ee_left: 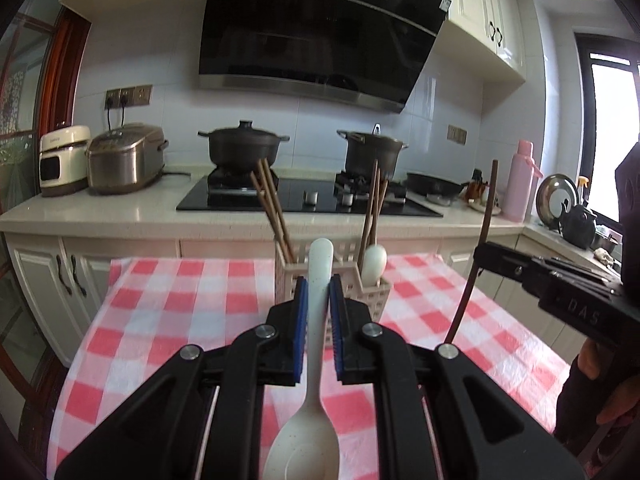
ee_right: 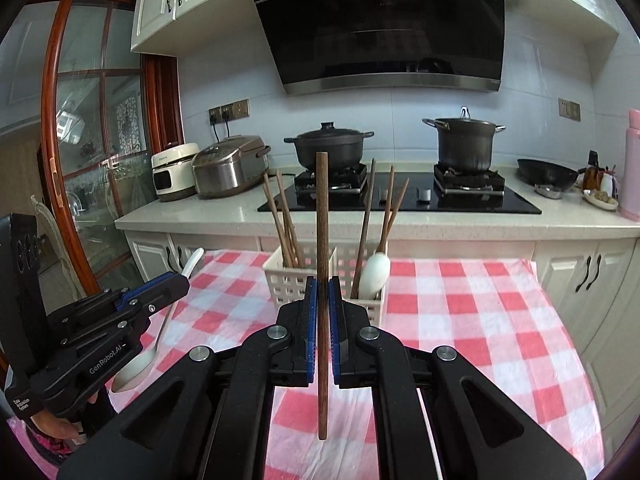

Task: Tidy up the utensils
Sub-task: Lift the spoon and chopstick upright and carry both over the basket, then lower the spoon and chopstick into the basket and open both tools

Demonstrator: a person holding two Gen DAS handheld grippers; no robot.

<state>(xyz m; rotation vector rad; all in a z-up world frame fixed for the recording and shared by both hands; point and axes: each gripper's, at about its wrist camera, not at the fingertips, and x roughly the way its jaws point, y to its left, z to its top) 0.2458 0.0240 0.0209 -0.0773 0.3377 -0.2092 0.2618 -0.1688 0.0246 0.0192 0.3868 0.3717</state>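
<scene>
Left tool clamps a white spoon, right tool a chopstick, both upright for dropping into the caddy at frame centre.

Count check: grippers two, left gripper clamping one white spoon, right gripper clamping one brown chopstick. One white basket on checked cloth. Chopsticks in basket: two left side, three right side. Second white spoon in basket, so spoons two. Pots on stove: two. One frying pan. Cookers on counter: two.
</scene>
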